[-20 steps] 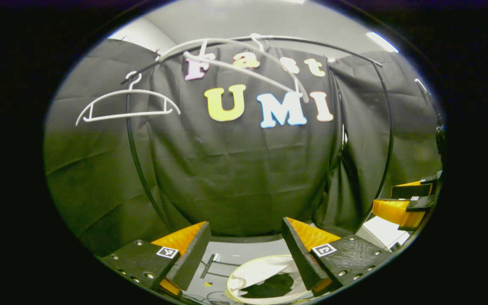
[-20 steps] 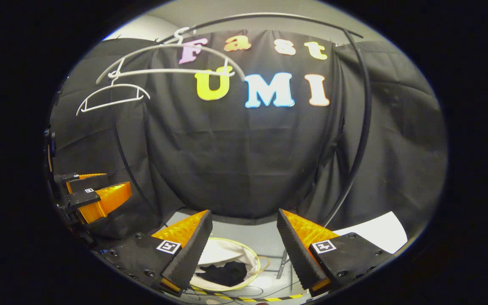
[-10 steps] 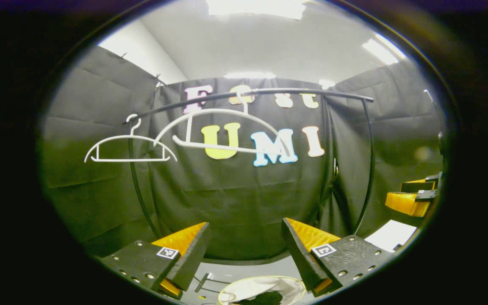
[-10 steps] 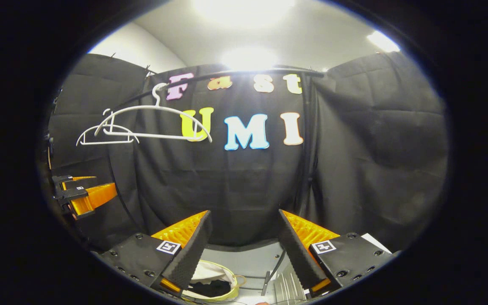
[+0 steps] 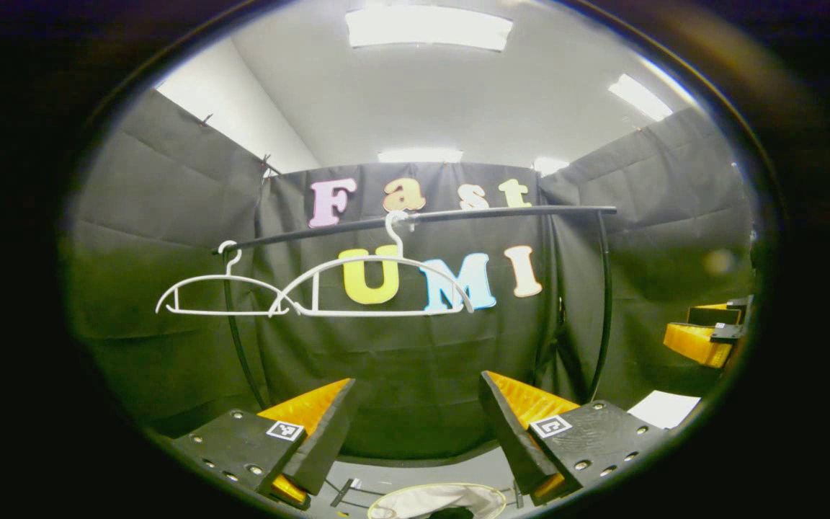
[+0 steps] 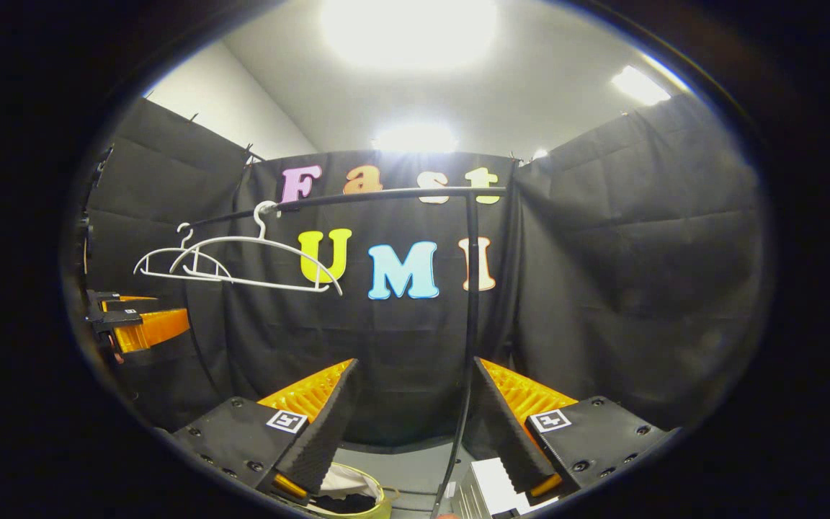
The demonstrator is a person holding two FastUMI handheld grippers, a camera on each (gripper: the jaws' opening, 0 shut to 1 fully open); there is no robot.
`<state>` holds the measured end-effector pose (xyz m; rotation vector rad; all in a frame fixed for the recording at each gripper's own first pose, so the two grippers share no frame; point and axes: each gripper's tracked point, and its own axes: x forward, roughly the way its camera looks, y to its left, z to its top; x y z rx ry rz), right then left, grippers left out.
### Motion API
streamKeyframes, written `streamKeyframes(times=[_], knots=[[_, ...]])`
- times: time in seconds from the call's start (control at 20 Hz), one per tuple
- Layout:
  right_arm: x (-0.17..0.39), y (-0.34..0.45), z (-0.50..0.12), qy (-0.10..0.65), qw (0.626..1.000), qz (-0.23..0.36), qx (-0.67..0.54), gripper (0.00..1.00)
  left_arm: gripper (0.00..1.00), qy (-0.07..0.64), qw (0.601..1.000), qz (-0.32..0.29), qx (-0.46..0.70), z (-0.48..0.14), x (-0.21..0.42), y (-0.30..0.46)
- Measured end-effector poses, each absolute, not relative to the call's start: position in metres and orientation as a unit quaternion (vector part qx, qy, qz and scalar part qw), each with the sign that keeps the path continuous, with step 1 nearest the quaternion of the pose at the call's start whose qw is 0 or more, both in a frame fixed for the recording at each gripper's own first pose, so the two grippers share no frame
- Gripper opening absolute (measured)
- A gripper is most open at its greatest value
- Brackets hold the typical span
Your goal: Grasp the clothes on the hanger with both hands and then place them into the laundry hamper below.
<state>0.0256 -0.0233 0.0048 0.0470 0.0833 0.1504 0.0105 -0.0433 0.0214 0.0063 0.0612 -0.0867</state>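
Observation:
Two bare white hangers (image 5: 379, 292) (image 5: 220, 297) hang from the black rail (image 5: 501, 211); no garment is on them. Low at the view's edge sits the laundry hamper (image 5: 415, 496), white-lined with a yellowish rim, and a dark garment (image 5: 451, 513) lies inside. My left gripper (image 5: 415, 440) is open, holding nothing, well back from the rail. My right gripper (image 6: 415, 432) is open too, and it appears far right in the left gripper view (image 5: 703, 335). In the right gripper view the hangers (image 6: 256, 261), the hamper (image 6: 368, 494) and the left gripper (image 6: 137, 323) appear.
The rack's black upright post (image 6: 468, 310) stands close before my right gripper. A white sheet (image 5: 663, 407) lies on the floor at the right, and a white box-like thing (image 6: 491, 491) is low in the right gripper view. Black cloth walls enclose the booth.
Both grippers have tilted up and drawn back: the rail and hangers dropped lower in both views, and the hamper slid to the bottom edge. The nearer hanger has swung level.

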Motion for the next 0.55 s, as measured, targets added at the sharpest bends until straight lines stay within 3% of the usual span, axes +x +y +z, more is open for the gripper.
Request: streamKeyframes(times=[0.4,0.45,0.55], knots=[[0.006,-0.046,0.019,0.017,0.997,0.066,0.025,0.96,0.99,0.011,0.999,-0.035,0.013,0.041,-0.011,-0.054],[0.005,-0.047,0.020,0.013,0.997,0.066,0.023,0.92,0.99,0.011,0.999,-0.032,0.013,0.040,-0.013,-0.053],[0.005,-0.044,0.022,0.010,0.997,0.069,0.021,0.96,0.99,0.012,1.000,-0.025,0.011,0.040,-0.016,-0.049]])
